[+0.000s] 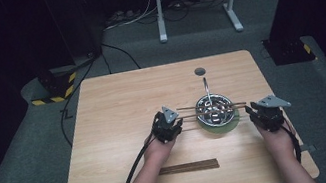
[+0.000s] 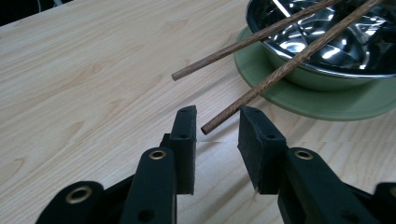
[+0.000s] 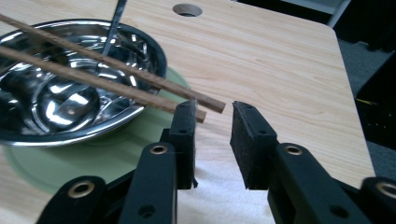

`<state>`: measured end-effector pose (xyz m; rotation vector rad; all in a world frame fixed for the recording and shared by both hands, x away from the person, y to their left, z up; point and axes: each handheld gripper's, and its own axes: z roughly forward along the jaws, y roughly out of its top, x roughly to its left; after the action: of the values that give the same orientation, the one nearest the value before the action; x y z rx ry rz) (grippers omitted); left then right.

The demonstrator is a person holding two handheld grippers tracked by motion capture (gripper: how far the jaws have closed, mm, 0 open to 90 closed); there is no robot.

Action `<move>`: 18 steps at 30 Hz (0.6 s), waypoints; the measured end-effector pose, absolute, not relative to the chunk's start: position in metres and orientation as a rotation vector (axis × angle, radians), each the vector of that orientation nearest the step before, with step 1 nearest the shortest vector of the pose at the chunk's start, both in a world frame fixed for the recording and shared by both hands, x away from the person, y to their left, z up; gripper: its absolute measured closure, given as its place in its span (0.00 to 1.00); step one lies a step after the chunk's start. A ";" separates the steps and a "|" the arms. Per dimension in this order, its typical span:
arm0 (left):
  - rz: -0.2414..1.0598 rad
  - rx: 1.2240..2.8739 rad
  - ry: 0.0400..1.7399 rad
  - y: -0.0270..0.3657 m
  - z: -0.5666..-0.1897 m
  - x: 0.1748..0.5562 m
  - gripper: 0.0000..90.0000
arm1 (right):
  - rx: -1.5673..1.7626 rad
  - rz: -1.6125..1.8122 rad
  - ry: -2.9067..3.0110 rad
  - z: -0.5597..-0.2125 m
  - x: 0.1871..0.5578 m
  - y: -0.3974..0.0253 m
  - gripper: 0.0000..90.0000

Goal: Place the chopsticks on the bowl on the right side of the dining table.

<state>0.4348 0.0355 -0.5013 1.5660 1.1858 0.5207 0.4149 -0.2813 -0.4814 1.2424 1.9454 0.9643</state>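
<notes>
My left gripper point(image 2: 215, 123) and right gripper point(image 3: 212, 119) both gape, one at each end of the chopsticks point(image 1: 211, 109) bridging the steel bowl point(image 1: 213, 108) on its green plate point(image 1: 218, 127) — rim-propped, their tips hang clear for pinching.

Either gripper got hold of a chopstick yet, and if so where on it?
Neither. The left gripper is open, one chopstick end lying between its jaws, unclamped. The right gripper is open beside the other ends.
</notes>
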 end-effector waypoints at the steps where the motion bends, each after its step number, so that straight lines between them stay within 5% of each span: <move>1: 0.527 1.557 1.187 0.035 -0.502 0.436 0.73 | 1.242 0.961 1.953 -0.483 0.414 -0.281 0.75; 18: 0.527 1.542 1.196 0.026 -0.500 0.447 0.56 | 1.266 0.898 1.989 -0.494 0.428 -0.280 0.76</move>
<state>0.4470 0.0255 -0.4997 1.5422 1.1956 0.5270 0.4281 -0.2802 -0.4938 1.2658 1.9886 0.8976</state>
